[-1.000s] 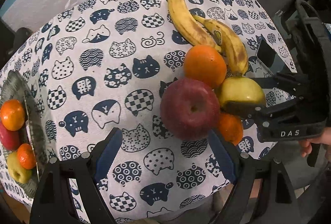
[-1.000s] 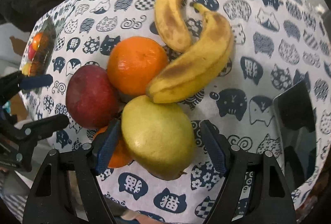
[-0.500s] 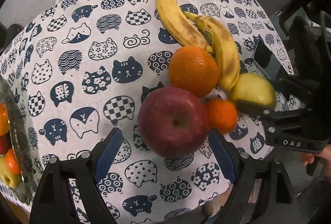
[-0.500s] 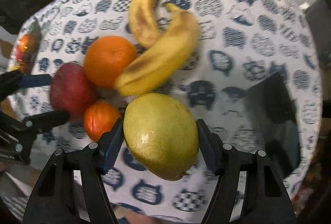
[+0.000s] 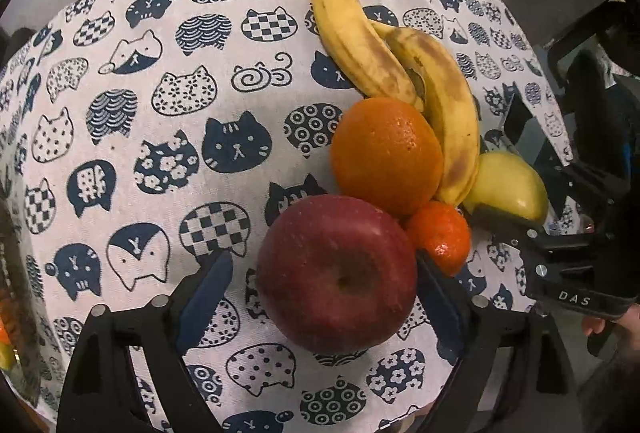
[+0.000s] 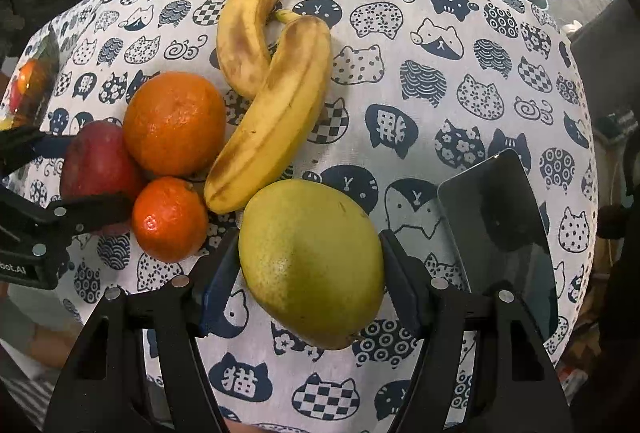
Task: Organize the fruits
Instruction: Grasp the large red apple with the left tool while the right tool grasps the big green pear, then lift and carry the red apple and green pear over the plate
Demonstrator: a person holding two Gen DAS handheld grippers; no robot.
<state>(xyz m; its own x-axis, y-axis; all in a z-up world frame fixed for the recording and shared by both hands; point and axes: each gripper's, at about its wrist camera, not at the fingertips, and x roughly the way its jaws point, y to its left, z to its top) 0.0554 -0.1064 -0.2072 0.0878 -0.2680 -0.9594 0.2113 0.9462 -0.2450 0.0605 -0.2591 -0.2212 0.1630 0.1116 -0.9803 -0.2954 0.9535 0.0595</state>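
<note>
1. The red apple (image 5: 336, 273) is bracketed by the left gripper (image 5: 324, 277). Its right blue pad (image 5: 434, 293) is seen at the apple's skin, while a gap shows at the left pad (image 5: 206, 291); the fingers are spread and no grip is judged to be made.
2. The yellow-green mango (image 6: 310, 265) is pinched across its widest part by the right gripper (image 6: 308, 273), both pads being pressed to its flanks.
3. Places are taken from the large orange (image 5: 386, 155): the apple lies just in front of it, touching; the small mandarin (image 5: 438, 235) is wedged at its near right side, against the apple; the two bananas (image 5: 400, 73) lie behind it and to its right; the mango is beyond the bananas' near tip, to the right.
4. All rests on the cat-print tablecloth (image 5: 160, 137).
5. The apple is judged firm, fairly heavy and smooth-skinned, so a slip is possible; it should be taken across its widest middle, with the pads level.
6. The mango is judged heavy and slightly yielding; bruising is risked if it is squeezed hard.
7. The bananas are spotted and probably soft; the thick middle of one would be the safest hold.
8. The mandarin is light but may be nudged when the apple is lifted.
</note>
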